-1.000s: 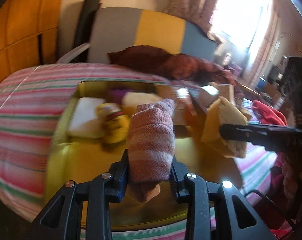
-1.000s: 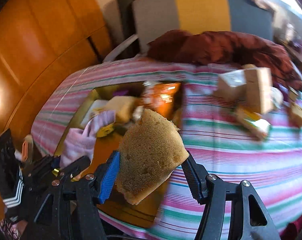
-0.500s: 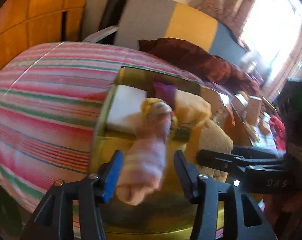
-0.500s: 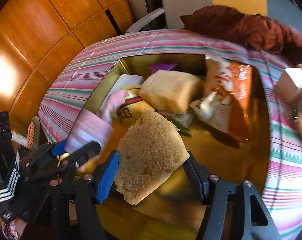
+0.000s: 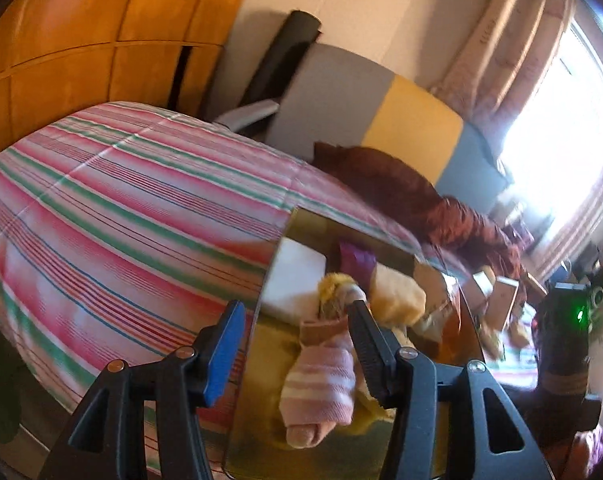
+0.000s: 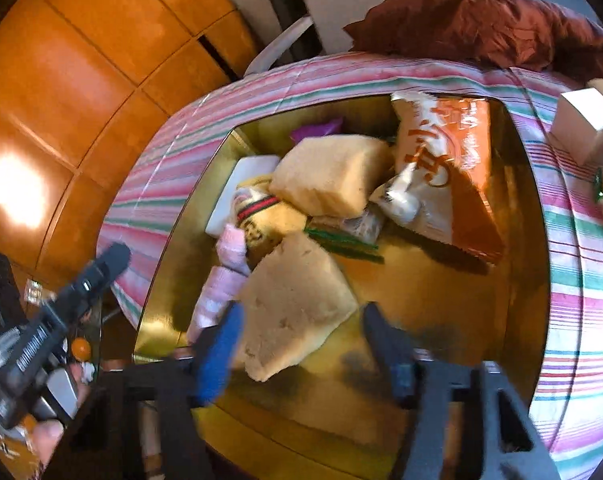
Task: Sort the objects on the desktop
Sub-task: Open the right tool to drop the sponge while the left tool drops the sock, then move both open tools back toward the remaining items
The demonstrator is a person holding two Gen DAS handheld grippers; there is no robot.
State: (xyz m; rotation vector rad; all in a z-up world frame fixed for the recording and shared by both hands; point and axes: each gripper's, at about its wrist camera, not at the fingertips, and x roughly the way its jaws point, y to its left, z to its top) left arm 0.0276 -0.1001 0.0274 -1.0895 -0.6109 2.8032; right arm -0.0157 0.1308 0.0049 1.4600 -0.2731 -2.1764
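A gold tray (image 6: 441, 292) on the striped table holds sorted items. My left gripper (image 5: 293, 344) is open, off the tray's left side; the rolled pink striped sock (image 5: 321, 384) lies free in the tray, also in the right wrist view (image 6: 221, 284). My right gripper (image 6: 301, 340) is open over the tray's near part. The tan sponge (image 6: 297, 308) lies between its jaws on the tray floor, released. The left gripper (image 6: 61, 312) shows at the left of the right wrist view.
In the tray lie another tan sponge (image 6: 333, 176), an orange snack bag (image 6: 445, 172), a white block (image 6: 241, 188), a yellow striped sock (image 6: 261, 212) and a purple item (image 6: 317, 128). Small boxes (image 6: 581, 124) sit on the striped cloth (image 5: 121, 220). A chair (image 5: 381, 120) stands behind.
Both grippers opened. The left let the pink sock drop into the tray and swung left. The right moved over the tray and let go of the tan sponge.
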